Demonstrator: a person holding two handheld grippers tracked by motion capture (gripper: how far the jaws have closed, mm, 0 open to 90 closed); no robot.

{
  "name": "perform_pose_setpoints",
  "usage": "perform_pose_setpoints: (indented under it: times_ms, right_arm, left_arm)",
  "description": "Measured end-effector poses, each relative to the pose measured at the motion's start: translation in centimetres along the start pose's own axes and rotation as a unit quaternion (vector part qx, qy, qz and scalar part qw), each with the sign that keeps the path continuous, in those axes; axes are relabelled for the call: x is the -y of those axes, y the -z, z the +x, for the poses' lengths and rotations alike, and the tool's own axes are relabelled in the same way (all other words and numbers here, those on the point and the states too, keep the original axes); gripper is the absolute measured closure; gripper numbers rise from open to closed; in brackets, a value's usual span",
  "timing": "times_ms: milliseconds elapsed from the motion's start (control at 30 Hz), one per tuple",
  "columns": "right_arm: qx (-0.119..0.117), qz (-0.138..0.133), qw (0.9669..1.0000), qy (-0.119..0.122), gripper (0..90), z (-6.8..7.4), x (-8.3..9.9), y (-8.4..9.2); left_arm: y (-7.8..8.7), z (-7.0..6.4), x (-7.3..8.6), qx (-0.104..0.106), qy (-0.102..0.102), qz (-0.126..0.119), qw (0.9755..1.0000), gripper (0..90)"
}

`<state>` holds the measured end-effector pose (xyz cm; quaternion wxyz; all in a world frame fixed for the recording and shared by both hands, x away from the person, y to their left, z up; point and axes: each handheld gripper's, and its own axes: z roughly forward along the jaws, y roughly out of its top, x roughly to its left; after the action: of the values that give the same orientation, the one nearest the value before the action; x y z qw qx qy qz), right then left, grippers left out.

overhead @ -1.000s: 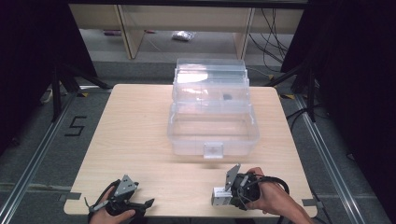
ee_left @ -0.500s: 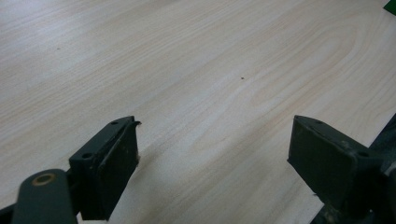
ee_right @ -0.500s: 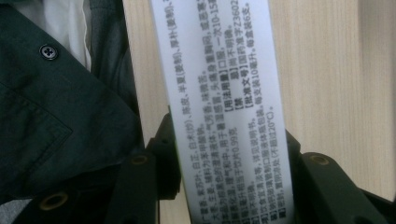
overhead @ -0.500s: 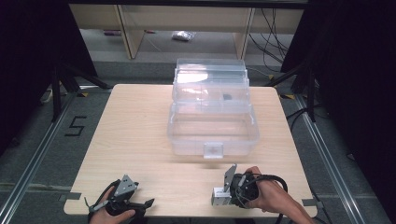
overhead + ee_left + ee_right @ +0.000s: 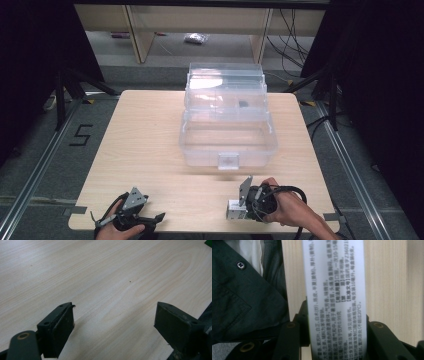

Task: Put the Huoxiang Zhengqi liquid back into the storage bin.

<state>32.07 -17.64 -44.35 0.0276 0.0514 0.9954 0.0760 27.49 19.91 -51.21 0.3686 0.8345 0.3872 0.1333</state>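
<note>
White printed box (image 5: 334,300) clamped between the jaws of the right gripper (image 5: 334,340), jaws having just been closing, pads pressed on both sides, box projecting forward beyond the tips. Left gripper (image 5: 113,325) wide apart over bare table (image 5: 100,277), well apart from the box. Clear plastic case (image 5: 227,125) farther ahead.

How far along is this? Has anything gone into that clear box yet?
Early on. The right gripper has just been closing and now clamps a small white printed box near the table's front edge. The clear storage box stands open, with only a small dark item visible inside. The left gripper rests open. Carrying the carton over and closing up probably remain.
</note>
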Motion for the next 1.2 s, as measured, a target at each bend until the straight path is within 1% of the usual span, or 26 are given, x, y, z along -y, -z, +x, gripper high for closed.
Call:
perform_pose_setpoints:
  times_ms: [33, 100, 200, 233, 300, 333, 400, 433, 467, 533, 600, 633, 700, 733, 767, 800, 833, 900, 933, 967, 1000, 1033, 1100, 1133, 1167, 1200]
  right_arm:
    - [-0.005, 0.007, 0.9995, -0.029, 64.3, 0.3, -0.1, 0.2]
    - [-0.006, 0.010, 0.9995, -0.030, 64.4, 0.3, -0.1, 0.2]
    - [-0.008, 0.002, 0.9997, -0.021, 64.7, 0.2, -0.1, 0.2]
    - [-0.012, 0.001, 0.9995, -0.029, 64.7, 0.3, -0.2, 0.3]
    - [-0.012, -0.005, 0.9995, -0.028, 64.7, 0.2, -0.2, 0.7]
    - [-0.010, -0.011, 0.9999, -0.005, 64.8, -0.2, -0.2, 0.8]
    - [-0.012, -0.017, 0.9997, -0.013, 64.8, -0.2, -0.3, 1.2]
    - [-0.013, -0.012, 0.9993, -0.032, 64.8, -0.1, -0.3, 1.6]
    - [-0.009, -0.012, 0.9994, -0.032, 64.8, -0.2, -0.3, 1.9]
    - [-0.005, -0.017, 0.9998, -0.011, 64.8, -0.7, -0.4, 2.3]
    - [-0.008, -0.016, 0.9996, -0.021, 64.8, -0.7, -0.5, 2.8]
    - [-0.007, -0.018, 0.9997, -0.015, 64.8, -1.0, -0.5, 3.0]
    - [-0.009, -0.014, 0.9998, -0.012, 64.8, -1.2, -0.6, 3.3]
    - [-0.015, -0.012, 0.9993, -0.031, 64.8, -1.0, -0.6, 3.6]
    - [-0.014, -0.020, 0.9997, -0.005, 64.8, -1.5, -0.6, 3.5]
    - [-0.013, -0.017, 0.9997, -0.008, 64.8, -1.6, -0.6, 3.7]
    - [-0.012, -0.018, 0.9998, -0.001, 64.9, -1.8, -0.6, 3.8]
    - [-0.012, -0.016, 0.9997, -0.012, 64.9, -1.8, -0.7, 4.0]
    - [-0.011, -0.011, 0.9996, -0.025, 64.9, -1.8, -0.7, 4.2]
    - [-0.014, -0.014, 0.9993, -0.030, 64.9, -1.9, -0.7, 4.3]
    - [-0.014, -0.016, 0.9995, -0.022, 64.9, -2.1, -0.7, 4.3]
    - [-0.012, -0.015, 0.9995, -0.025, 64.9, -2.1, -0.7, 4.5]
    - [-0.012, -0.017, 0.9998, -0.006, 64.9, -2.5, -0.7, 4.9]
    - [-0.017, -0.018, 0.9991, -0.035, 64.9, -2.2, -0.7, 5.3]
    - [-0.010, -0.015, 0.9996, -0.022, 64.9, -2.6, -0.7, 5.9]
    - [-0.010, -0.015, 0.9996, -0.022, 64.9, -2.6, -0.7, 5.9]
  left_arm:
    - [0.0, 0.0, 0.0, 0.001, 0.001, -0.002, 1.0000, 15.4]
    - [0.0, 0.0, 0.0, 0.001, 0.001, -0.003, 1.0000, 15.4]
    - [0.0, 0.0, 0.0, 0.001, 0.001, -0.003, 1.0000, 15.4]
    - [0.0, 0.0, 0.0, 0.001, 0.001, -0.003, 1.0000, 15.5]
    - [0.0, 0.0, 0.0, 0.000, 0.001, -0.001, 1.0000, 15.4]
    - [0.0, 0.0, 0.0, 0.000, 0.000, -0.001, 1.0000, 15.4]
    - [0.0, 0.0, 0.0, 0.000, 0.000, 0.000, 1.0000, 15.4]
    - [0.0, 0.0, 0.0, 0.000, 0.001, -0.001, 1.0000, 15.4]
    - [0.0, 0.0, 0.0, 0.000, 0.000, -0.001, 1.0000, 15.4]
    - [0.0, 0.0, 0.0, 0.000, 0.000, -0.001, 1.0000, 15.4]
    - [0.0, 0.0, 0.0, -0.001, 0.000, -0.001, 1.0000, 15.4]
    - [0.0, 0.0, 0.0, -0.002, 0.001, -0.002, 1.0000, 15.4]
    - [0.0, 0.0, 0.0, 0.000, 0.000, -0.001, 1.0000, 15.5]
    - [0.0, 0.0, 0.0, 0.000, 0.001, -0.001, 1.0000, 15.4]
    - [0.0, 0.0, 0.0, 0.001, 0.000, -0.002, 1.0000, 15.4]
    - [0.0, 0.0, 0.0, 0.001, 0.000, -0.002, 1.0000, 15.5]
    - [0.0, 0.0, 0.0, 0.000, 0.000, 0.000, 1.0000, 15.4]
    - [0.0, 0.0, 0.0, 0.000, -0.001, 0.000, 1.0000, 15.4]
    - [0.0, 0.0, 0.0, -0.001, 0.000, 0.000, 1.0000, 15.4]
    - [0.0, 0.0, 0.0, 0.001, -0.002, 0.001, 1.0000, 15.4]
    - [0.0, 0.0, 0.0, 0.000, -0.001, 0.001, 1.0000, 15.4]
    - [0.0, 0.0, 0.0, -0.001, -0.001, 0.001, 1.0000, 15.4]
    - [0.0, 0.0, 0.0, -0.001, 0.000, 0.000, 1.0000, 15.4]
    - [0.0, 0.0, 0.0, 0.000, -0.001, 0.000, 1.0000, 15.4]
    - [0.0, 0.0, 0.0, 0.001, -0.002, 0.001, 1.0000, 15.5]
    - [0.0, 0.0, 0.0, 0.001, -0.002, 0.001, 1.0000, 15.4]
